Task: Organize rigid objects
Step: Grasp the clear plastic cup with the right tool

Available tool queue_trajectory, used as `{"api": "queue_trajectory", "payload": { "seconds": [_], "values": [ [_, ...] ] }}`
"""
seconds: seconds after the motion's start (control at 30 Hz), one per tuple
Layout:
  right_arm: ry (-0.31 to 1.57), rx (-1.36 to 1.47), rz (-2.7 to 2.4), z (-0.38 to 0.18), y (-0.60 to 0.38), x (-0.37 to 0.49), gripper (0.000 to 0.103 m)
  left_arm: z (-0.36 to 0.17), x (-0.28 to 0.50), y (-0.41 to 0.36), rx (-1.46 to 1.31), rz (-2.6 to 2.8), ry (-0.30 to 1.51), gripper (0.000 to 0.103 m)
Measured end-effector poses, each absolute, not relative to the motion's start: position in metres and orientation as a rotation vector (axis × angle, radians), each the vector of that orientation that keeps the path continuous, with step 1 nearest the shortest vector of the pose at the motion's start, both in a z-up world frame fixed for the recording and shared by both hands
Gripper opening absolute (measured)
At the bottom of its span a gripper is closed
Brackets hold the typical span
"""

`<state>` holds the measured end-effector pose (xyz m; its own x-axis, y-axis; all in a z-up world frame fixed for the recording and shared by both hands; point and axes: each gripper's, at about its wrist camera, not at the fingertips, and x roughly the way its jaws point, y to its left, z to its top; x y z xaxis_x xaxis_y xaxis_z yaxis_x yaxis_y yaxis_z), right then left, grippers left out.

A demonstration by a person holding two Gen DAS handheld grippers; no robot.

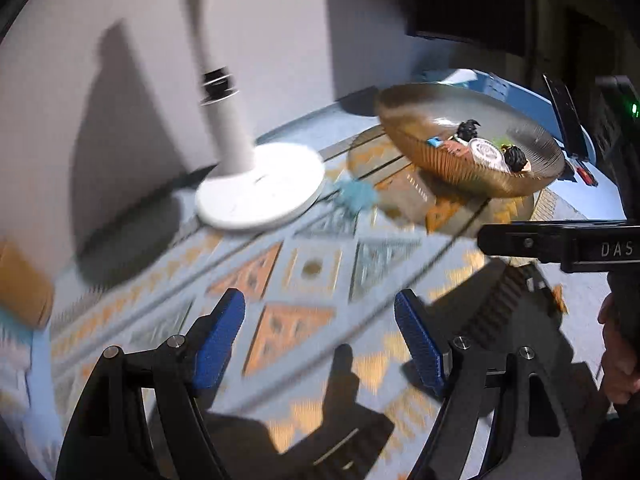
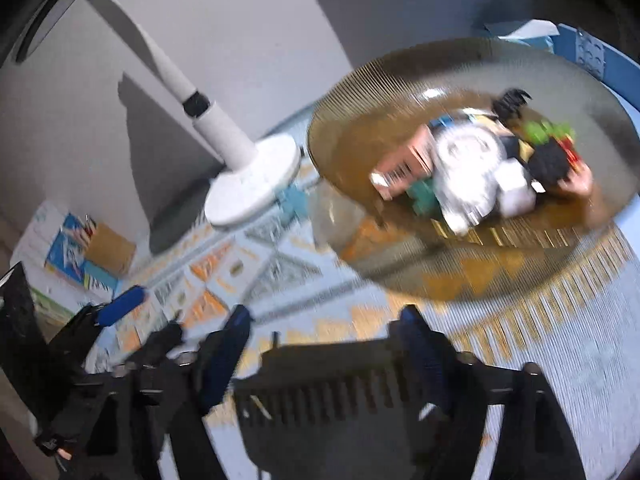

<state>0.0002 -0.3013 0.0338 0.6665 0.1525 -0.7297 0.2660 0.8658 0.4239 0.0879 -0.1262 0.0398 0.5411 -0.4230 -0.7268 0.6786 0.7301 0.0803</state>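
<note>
Barcode on pink box (image 2: 404, 160) in amber bowl (image 2: 360, 92): right wrist view only.

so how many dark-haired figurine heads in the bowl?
2, both in the ribbed amber glass bowl: one dark-haired figurine head behind the round white disc, another on its right. More may be hidden underneath.

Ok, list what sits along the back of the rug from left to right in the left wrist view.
Brown cardboard box → white lamp base → light-blue fuzzy scrap → amber ribbed glass bowl holding small items → right gripper's black body.
</note>
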Motion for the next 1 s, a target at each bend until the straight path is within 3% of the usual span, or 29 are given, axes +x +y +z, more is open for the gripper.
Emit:
{"api": "queue_trajectory", "payload": {
  "seconds": [0.17, 0.27, 0.57, 0.67, 0.8, 0.87, 0.9, 0.93, 1.0],
  "values": [
    [0.807, 0.599, -0.088, 0.028, -0.303, 0.028, 0.066, 0.029, 0.12, -0.163, 0.423, -0.802, 0.712, 0.075],
    [0.778, 0.626, -0.12, 0.02, -0.307, 0.041, 0.066, 0.021, 0.136, -0.181, 0.461, -0.851, 0.696, 0.066],
    [0.73, 0.659, -0.18, 0.005, -0.316, 0.068, 0.066, 0.01, 0.165, -0.212, 0.526, -0.942, 0.651, 0.062],
    [0.72, 0.682, -0.191, 0.003, -0.319, 0.073, 0.066, 0.007, 0.168, -0.218, 0.53, -0.969, 0.654, 0.051],
    [0.712, 0.693, -0.198, 0.001, -0.321, 0.078, 0.064, 0.004, 0.164, -0.228, 0.578, -0.974, 0.623, 0.051],
    [0.712, 0.693, -0.201, 0.001, -0.321, 0.078, 0.062, 0.004, 0.162, -0.229, 0.587, -0.971, 0.613, 0.05],
    [0.712, 0.696, -0.199, 0.001, -0.321, 0.079, 0.055, 0.004, 0.162, -0.229, 0.588, -0.97, 0.613, 0.05],
    [0.712, 0.702, -0.186, 0.0, -0.322, 0.079, 0.041, 0.004, 0.161, -0.228, 0.59, -0.968, 0.614, 0.049],
    [0.711, 0.724, -0.16, -0.001, -0.326, 0.079, 0.036, 0.005, 0.157, -0.225, 0.588, -0.963, 0.612, 0.049]
  ]
}}
